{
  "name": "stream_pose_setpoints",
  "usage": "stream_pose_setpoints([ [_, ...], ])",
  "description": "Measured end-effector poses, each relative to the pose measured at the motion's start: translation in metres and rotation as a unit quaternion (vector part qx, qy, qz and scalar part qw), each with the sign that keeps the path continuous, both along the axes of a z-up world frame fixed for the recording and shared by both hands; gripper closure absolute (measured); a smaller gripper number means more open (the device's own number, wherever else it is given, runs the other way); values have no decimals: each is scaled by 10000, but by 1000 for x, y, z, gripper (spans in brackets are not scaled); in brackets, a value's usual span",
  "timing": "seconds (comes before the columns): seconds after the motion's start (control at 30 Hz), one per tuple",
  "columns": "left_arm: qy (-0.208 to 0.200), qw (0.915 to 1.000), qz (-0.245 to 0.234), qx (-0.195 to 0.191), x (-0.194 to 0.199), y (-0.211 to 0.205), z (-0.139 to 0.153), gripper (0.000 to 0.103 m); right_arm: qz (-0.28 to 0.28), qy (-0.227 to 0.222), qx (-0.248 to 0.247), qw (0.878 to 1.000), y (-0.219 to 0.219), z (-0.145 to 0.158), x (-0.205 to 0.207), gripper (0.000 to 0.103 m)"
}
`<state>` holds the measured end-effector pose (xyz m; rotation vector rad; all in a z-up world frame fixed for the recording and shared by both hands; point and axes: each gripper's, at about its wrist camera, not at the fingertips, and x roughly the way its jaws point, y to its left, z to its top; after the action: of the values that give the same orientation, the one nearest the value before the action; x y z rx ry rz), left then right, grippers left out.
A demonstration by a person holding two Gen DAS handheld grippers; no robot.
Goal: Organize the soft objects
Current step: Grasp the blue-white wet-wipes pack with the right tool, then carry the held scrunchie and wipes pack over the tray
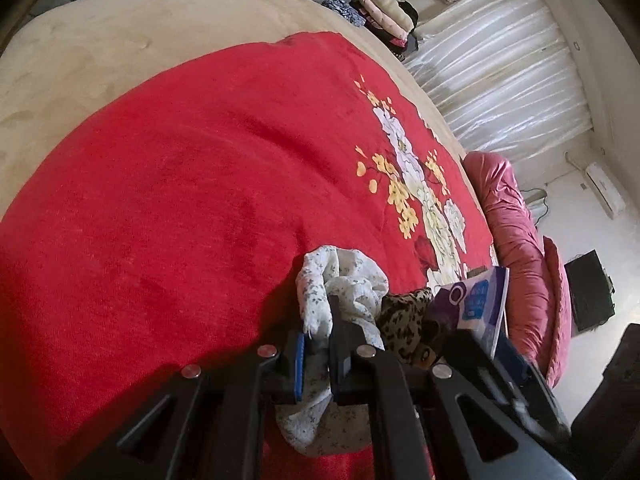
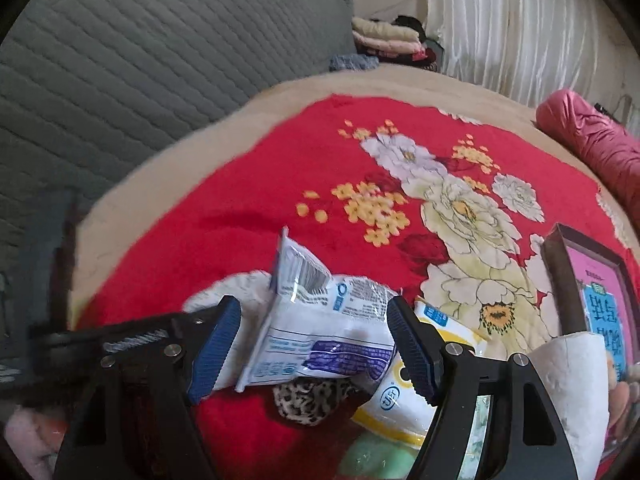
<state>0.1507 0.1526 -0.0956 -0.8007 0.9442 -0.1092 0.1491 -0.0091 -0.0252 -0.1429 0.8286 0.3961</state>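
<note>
My left gripper [image 1: 320, 336] is shut on a white cloth with small grey flowers [image 1: 352, 280], which bunches up ahead of the fingers and hangs below them over the red floral blanket [image 1: 180, 200]. Just right of it lies a leopard-print cloth [image 1: 404, 316] [image 2: 312, 400]. My right gripper [image 2: 312, 344] has a white and purple tissue pack [image 2: 328, 336] between its blue pads. The pack is tilted up above the leopard cloth. In the left wrist view the same pack [image 1: 480, 300] stands beside the blurred right gripper [image 1: 504, 364]. The white cloth [image 2: 240, 284] shows behind the pack.
A yellow and white pack [image 2: 400, 404], something pale green [image 2: 372, 460], a white roll [image 2: 576, 380] and a dark box with a pink print [image 2: 600, 292] lie at the near right. A pink quilt [image 1: 520, 240] lines the bed's right edge. Folded clothes [image 1: 384, 8] are stacked far back.
</note>
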Motion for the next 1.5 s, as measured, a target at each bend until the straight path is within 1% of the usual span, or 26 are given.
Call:
stream_pose_setpoints([
  [0.1, 2, 10000, -10, -6, 0, 1, 0, 94, -70, 15, -420, 9991, 5, -10, 4, 27],
  [0.13, -4, 10000, -22, 21, 0, 0, 0, 94, -39, 30, -521, 9986, 7, -13, 5, 31],
  [0.17, -7, 10000, -39, 43, 0, 0, 0, 94, -8, 63, -536, 9985, 6, -16, 6, 40],
  [0.2, -7, 10000, -47, 51, 0, -1, 0, 94, 17, 97, -506, 9987, 5, -17, 6, 47],
  [0.23, -6, 10000, -48, 47, 0, -1, 0, 94, 74, 145, -343, 9993, 0, -17, 7, 58],
  [0.3, 3, 10000, -48, 17, 0, 0, -1, 94, 139, 217, -124, 9996, -9, -17, 8, 63],
  [0.37, 8, 10000, -46, 2, 1, 0, -1, 94, 101, 347, 131, 9993, -23, -18, 10, 73],
  [0.4, 8, 10000, -47, 4, 1, -1, -1, 94, 54, 387, 224, 9990, -28, -17, 11, 75],
  [0.43, 8, 10000, -47, 10, 1, -1, -1, 94, 8, 400, 322, 9987, -34, -16, 12, 80],
  [0.47, 6, 10000, -50, 17, 1, -1, -1, 94, -55, 416, 506, 9978, -44, -15, 12, 83],
  [0.63, -10, 10000, -52, 40, 1, -1, 0, 94, -185, 662, 1236, 9899, -70, -12, 14, 87],
  [0.7, -41, 10000, -55, 45, 0, -2, 1, 94, -238, 761, 1596, 9840, -82, -12, 13, 88],
  [0.8, -129, 9999, -50, 35, -2, -4, 5, 94, -226, 750, 1828, 9800, -91, -6, 8, 89],
  [0.87, -228, 9997, -46, 67, -3, -5, 9, 94, -194, 622, 1831, 9809, -95, 0, 3, 89],
  [0.93, -334, 9994, -42, 123, -5, -5, 14, 94, -45, 417, 1813, 9825, -97, 11, -4, 89],
  [1.07, -608, 9976, -106, 322, -10, -12, 28, 94, 25, 118, 1722, 9850, -102, 28, -14, 89],
  [1.13, -667, 9966, -123, 460, -11, -15, 34, 94, 20, 37, 1758, 9844, -107, 35, -17, 89],
  [1.23, -818, 9943, -152, 661, -18, -21, 46, 94, -40, -127, 1809, 9834, -118, 46, -23, 89],
  [1.43, -1291, 9876, -230, 868, -38, -40, 80, 94, -367, -455, 1907, 9799, -155, 67, -35, 89],
  [1.5, -1383, 9855, -310, 934, -42, -50, 89, 94, -469, -529, 1917, 9789, -169, 71, -39, 89],
])
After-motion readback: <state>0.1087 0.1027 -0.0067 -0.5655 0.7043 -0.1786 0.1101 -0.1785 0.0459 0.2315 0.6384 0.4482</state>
